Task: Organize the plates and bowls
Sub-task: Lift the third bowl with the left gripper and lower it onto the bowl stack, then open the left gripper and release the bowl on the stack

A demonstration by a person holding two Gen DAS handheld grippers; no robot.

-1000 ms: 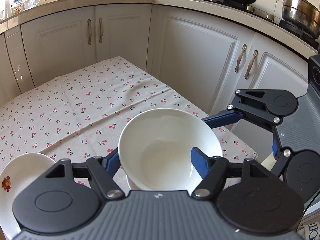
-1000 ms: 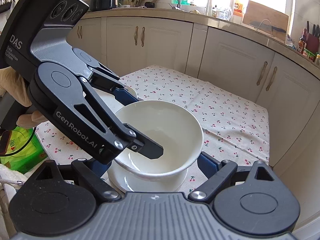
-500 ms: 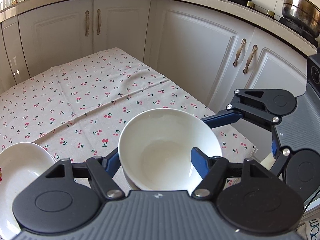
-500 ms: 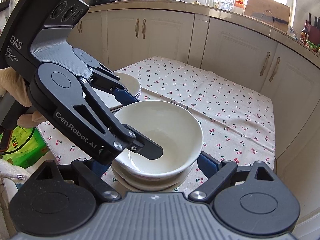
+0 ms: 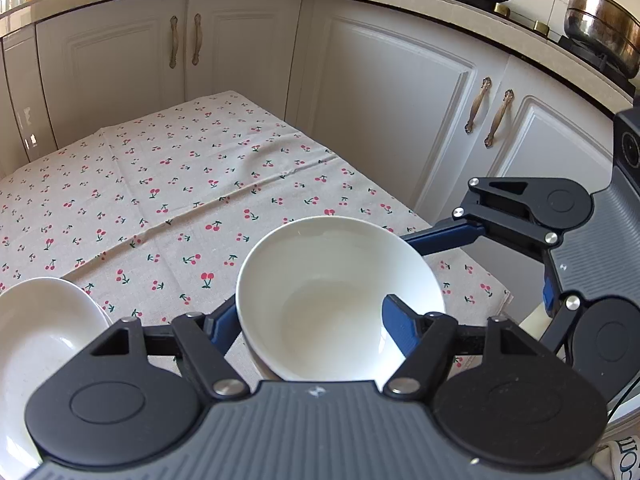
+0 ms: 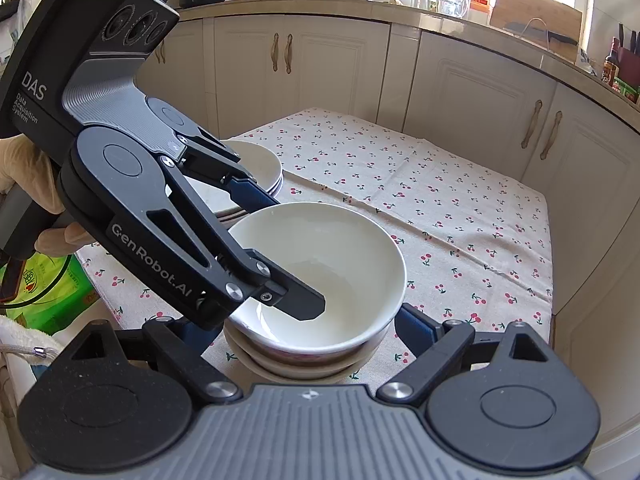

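Note:
A plain white bowl (image 5: 328, 312) (image 6: 332, 248) sits nested on a short stack of bowls (image 6: 304, 364) at the near edge of the table. My left gripper (image 5: 310, 320) (image 6: 280, 252) straddles the bowl's wall, one finger inside the bowl and the other outside the rim. Its jaws are opening, but the pads still look pressed to the wall. My right gripper (image 6: 304, 328) is open, its fingers low on either side of the stack. One blue finger (image 5: 444, 236) runs along the bowl's far rim. White plates (image 6: 260, 168) (image 5: 40, 328) are stacked beside the bowls.
The table wears a cherry-print cloth (image 5: 180, 200) (image 6: 460, 208), and white cabinets (image 5: 380, 100) stand close around its far sides. A green bag (image 6: 52, 292) lies off the left edge, beside a gloved hand (image 6: 16, 176). A steel pot (image 5: 600, 28) is on the stove.
The white bowl came down with my left gripper and now nests on the bowls beneath. The left fingers have spread a little. The right gripper stayed put.

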